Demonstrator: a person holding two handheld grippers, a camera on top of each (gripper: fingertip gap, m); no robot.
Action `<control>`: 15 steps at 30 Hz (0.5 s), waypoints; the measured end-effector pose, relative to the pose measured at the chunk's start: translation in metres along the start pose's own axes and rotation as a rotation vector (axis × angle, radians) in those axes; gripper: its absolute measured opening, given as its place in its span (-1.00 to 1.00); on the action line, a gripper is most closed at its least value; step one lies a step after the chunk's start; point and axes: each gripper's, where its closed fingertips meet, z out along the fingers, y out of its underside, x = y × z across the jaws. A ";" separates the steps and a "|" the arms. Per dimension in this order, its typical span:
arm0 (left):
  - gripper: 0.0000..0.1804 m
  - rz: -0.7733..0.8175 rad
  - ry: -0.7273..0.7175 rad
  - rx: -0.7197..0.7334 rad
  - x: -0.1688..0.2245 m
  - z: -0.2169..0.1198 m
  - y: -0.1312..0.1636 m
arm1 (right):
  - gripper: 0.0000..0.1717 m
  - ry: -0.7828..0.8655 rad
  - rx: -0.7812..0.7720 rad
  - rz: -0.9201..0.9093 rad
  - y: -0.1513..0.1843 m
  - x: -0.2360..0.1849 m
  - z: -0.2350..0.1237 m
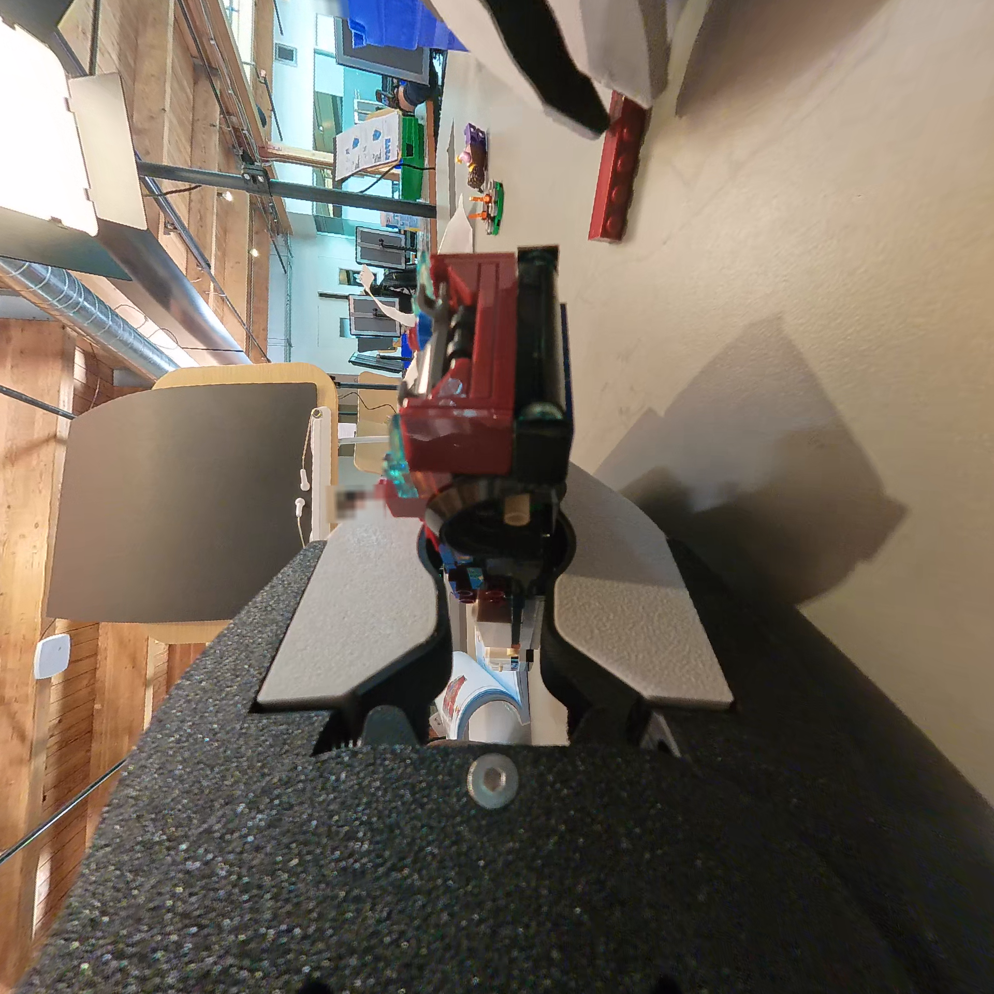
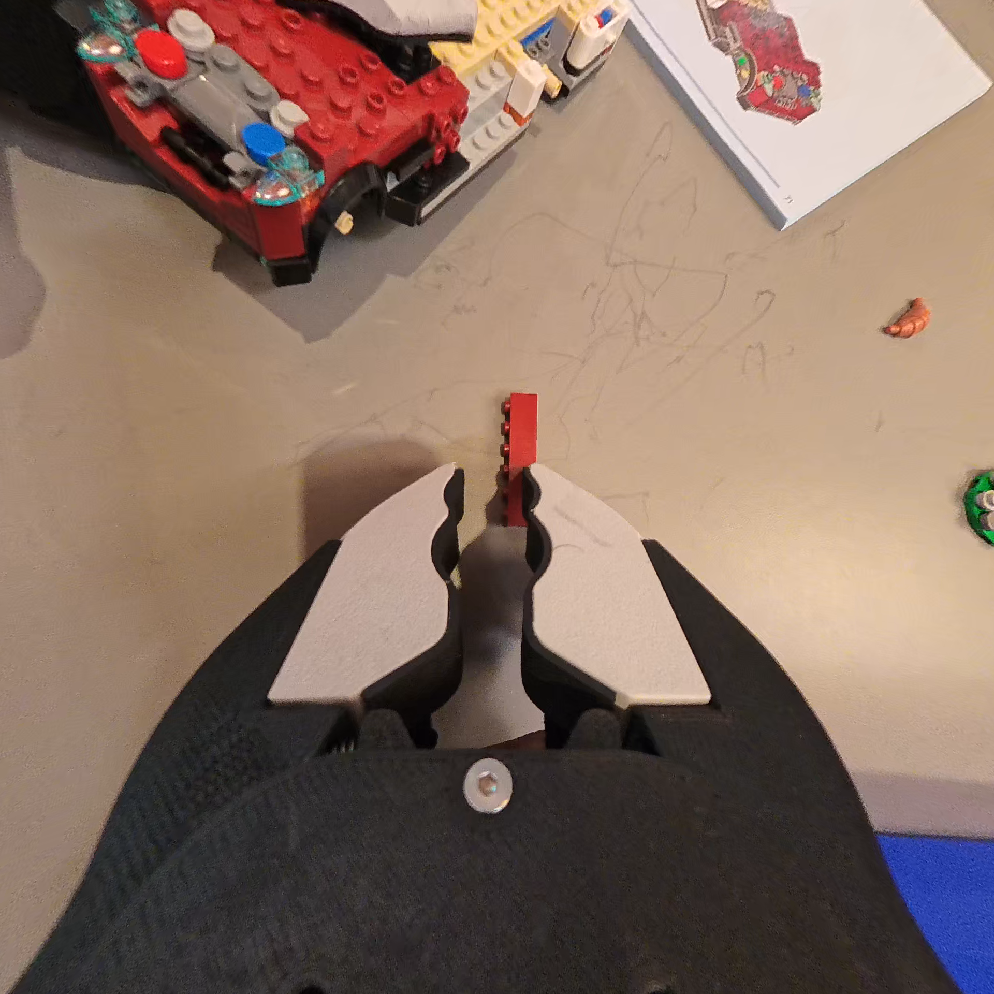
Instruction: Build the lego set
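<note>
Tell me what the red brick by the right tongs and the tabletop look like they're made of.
Red brick: looks like hard moulded plastic, smooth with a slight sheen; a row of studs runs along one side. It lies on the table between the open right tongs, a gap showing on the stud side. Tabletop: matte beige, seemingly laminate or painted board, marked with fine scribble scratches.

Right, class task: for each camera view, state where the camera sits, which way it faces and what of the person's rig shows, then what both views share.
Left wrist view: on the left gripper, rolled sideways, looking along the beige table into the room; its grey fingers flank a dark red brick-built toy car.
Right wrist view: on the right gripper, looking down at the table; its open grey fingers straddle a long dark red studded brick lying on its side.
Shared: car, brick and table.
</note>
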 end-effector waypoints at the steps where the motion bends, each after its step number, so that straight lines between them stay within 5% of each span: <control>1: -0.61 0.000 0.000 0.000 0.000 0.000 0.000 | -0.76 0.000 0.001 0.004 0.000 0.000 0.000; 15: -0.61 -0.005 0.000 0.001 0.000 0.002 0.000 | -0.75 -0.017 -0.020 0.058 0.005 0.005 0.004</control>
